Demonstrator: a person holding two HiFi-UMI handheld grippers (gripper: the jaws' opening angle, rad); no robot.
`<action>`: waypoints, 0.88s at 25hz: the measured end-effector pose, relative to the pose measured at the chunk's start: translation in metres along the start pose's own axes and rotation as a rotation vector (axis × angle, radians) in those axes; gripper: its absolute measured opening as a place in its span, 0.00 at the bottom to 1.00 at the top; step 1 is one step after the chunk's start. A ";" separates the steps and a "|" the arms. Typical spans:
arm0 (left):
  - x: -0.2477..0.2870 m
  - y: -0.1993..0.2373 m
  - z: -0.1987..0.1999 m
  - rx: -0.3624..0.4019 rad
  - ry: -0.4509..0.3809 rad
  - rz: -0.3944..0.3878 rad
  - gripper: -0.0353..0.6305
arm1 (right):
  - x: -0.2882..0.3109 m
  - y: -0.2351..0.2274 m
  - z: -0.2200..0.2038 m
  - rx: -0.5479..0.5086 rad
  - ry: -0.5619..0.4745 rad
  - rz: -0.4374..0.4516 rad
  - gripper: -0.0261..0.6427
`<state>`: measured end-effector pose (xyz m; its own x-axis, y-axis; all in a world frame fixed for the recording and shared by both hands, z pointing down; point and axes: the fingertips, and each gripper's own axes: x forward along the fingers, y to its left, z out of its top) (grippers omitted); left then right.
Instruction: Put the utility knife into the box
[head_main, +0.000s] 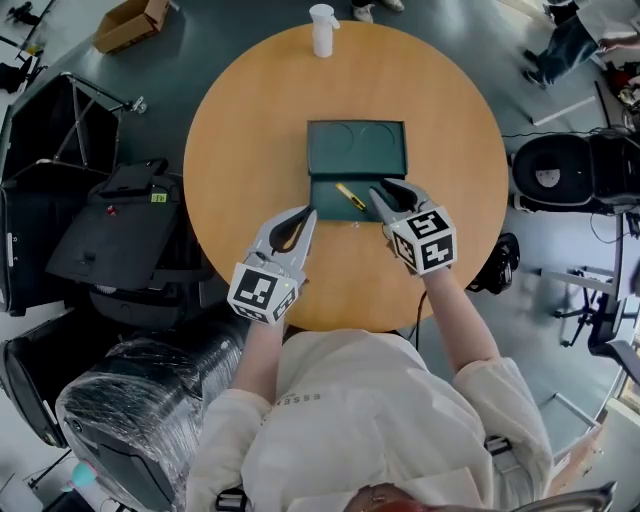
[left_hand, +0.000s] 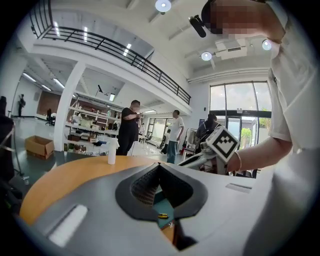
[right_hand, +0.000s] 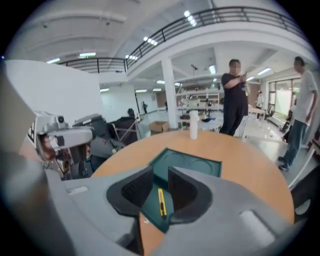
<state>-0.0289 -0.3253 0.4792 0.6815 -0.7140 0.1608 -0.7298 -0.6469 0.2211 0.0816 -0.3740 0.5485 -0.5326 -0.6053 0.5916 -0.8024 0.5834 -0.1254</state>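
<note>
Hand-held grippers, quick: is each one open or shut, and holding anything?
Left hand-held gripper: shut, holding nothing.
Right hand-held gripper: open, holding nothing; the utility knife lies in the box beyond it.

The person wears a loose cream top (head_main: 350, 420) with wide sleeves (head_main: 510, 400) ending near the elbow, and a small line of dark print on the chest, too small to read. Each hand carries a light grey moulded tool. The left gripper (head_main: 306, 212) and the right gripper (head_main: 387, 192) share a smooth, rounded shell that tapers to two curved jaws lined with black ribbed pads (right_hand: 132, 188). At the back of each sits a white cube (head_main: 425, 240) printed with bold black square markers. A pale oblong inset (right_hand: 252, 220) marks the shell's side.
</note>
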 end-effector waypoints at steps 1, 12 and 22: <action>-0.002 -0.004 0.008 0.007 -0.015 0.004 0.07 | -0.019 0.002 0.012 0.007 -0.068 -0.024 0.15; -0.043 -0.093 0.051 0.150 -0.108 -0.028 0.07 | -0.147 0.042 0.029 -0.035 -0.386 -0.092 0.03; -0.100 -0.125 0.030 0.122 -0.123 -0.026 0.07 | -0.197 0.089 0.001 -0.041 -0.405 -0.113 0.03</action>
<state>-0.0071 -0.1808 0.4069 0.6942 -0.7188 0.0361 -0.7180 -0.6882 0.1042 0.1149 -0.2032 0.4204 -0.5115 -0.8256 0.2382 -0.8547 0.5175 -0.0415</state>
